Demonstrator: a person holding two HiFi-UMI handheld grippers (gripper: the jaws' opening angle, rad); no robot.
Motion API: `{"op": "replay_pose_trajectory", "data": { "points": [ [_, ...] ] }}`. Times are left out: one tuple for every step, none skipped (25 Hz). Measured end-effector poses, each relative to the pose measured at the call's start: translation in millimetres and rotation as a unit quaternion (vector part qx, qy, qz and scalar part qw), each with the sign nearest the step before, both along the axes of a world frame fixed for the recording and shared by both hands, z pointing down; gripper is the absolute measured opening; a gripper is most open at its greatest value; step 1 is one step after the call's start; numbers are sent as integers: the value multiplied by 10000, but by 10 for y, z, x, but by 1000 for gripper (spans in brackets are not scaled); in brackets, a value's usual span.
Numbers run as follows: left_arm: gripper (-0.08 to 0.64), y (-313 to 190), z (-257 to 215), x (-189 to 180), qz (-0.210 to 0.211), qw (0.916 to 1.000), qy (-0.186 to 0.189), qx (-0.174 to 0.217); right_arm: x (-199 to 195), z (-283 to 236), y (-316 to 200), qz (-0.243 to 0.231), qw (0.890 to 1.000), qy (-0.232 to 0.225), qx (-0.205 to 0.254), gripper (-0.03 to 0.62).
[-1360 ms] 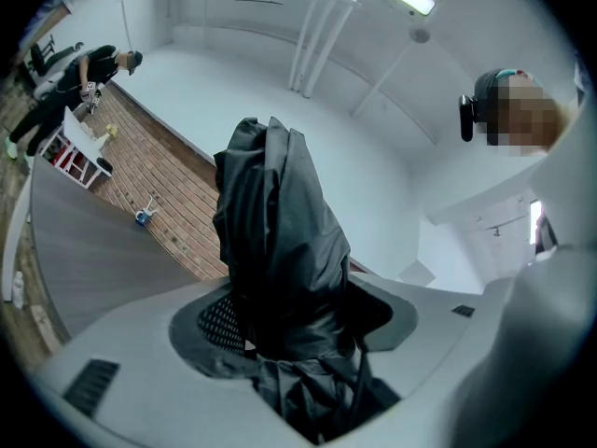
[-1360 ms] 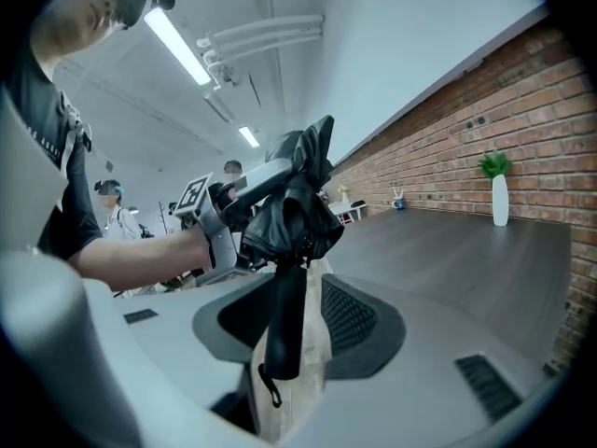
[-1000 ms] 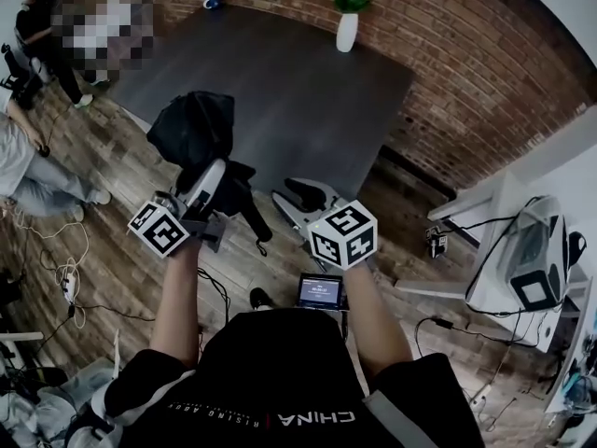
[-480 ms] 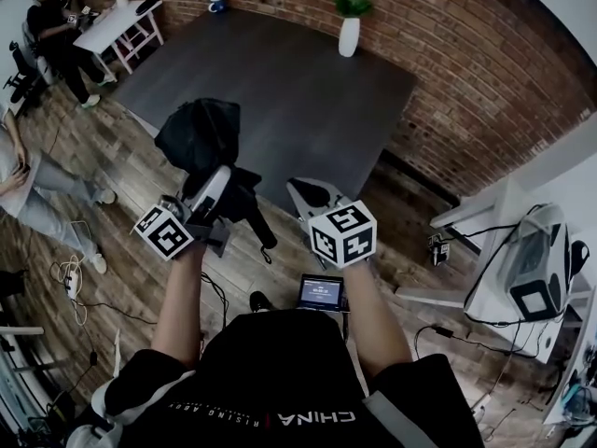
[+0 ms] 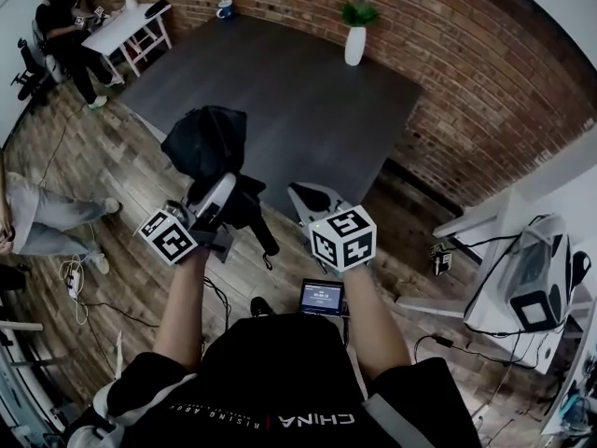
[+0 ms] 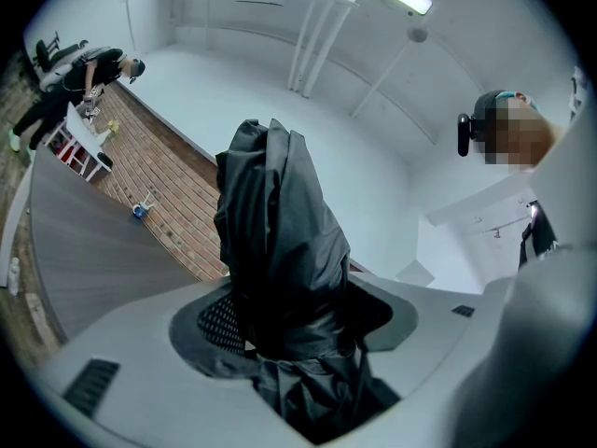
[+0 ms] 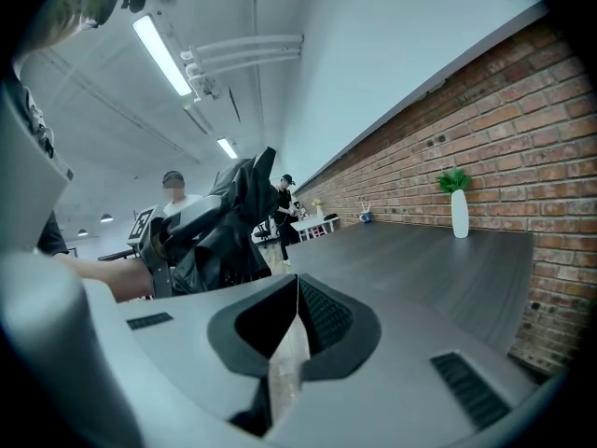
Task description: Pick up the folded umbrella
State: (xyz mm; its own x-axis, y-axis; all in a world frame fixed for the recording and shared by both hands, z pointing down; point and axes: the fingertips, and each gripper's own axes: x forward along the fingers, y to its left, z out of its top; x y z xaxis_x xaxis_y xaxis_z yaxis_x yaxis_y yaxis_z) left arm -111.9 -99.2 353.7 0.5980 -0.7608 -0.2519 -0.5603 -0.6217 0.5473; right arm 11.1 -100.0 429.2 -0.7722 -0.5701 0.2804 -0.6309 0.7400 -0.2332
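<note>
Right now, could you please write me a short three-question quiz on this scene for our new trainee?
1. True or false: the right gripper is shut with nothing between its jaws.
2. What is the left gripper holding? A. a coffee mug; B. a black folded umbrella; C. a rolled towel.
3. Fill in the gap: the white vase stands at the foot of a wall built of ____.

Key: 1 true; 2 B; 3 brick.
</note>
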Motion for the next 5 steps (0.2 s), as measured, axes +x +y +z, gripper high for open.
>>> {"op": "replay_pose_trajectory", "data": {
  "points": [
    [288, 4, 1, 5, -1, 10000, -1, -8, 2, -1, 5, -7, 10000, -1, -2, 12],
    [288, 8, 2, 10, -3, 10000, -3, -17, 5, -1, 10, -14, 10000, 0, -4, 12],
    [288, 12, 5, 15, -4, 10000, -5, -24, 8, 0, 15, -19, 10000, 2, -7, 12],
    [288, 15, 8, 20, -5, 10000, -7, -32, 10, 1, 19, -25, 10000, 5, -9, 12],
    [288, 18, 11, 25, -5, 10000, -8, -39, 12, 3, 23, -30, 10000, 9, -12, 12]
  ]
}}
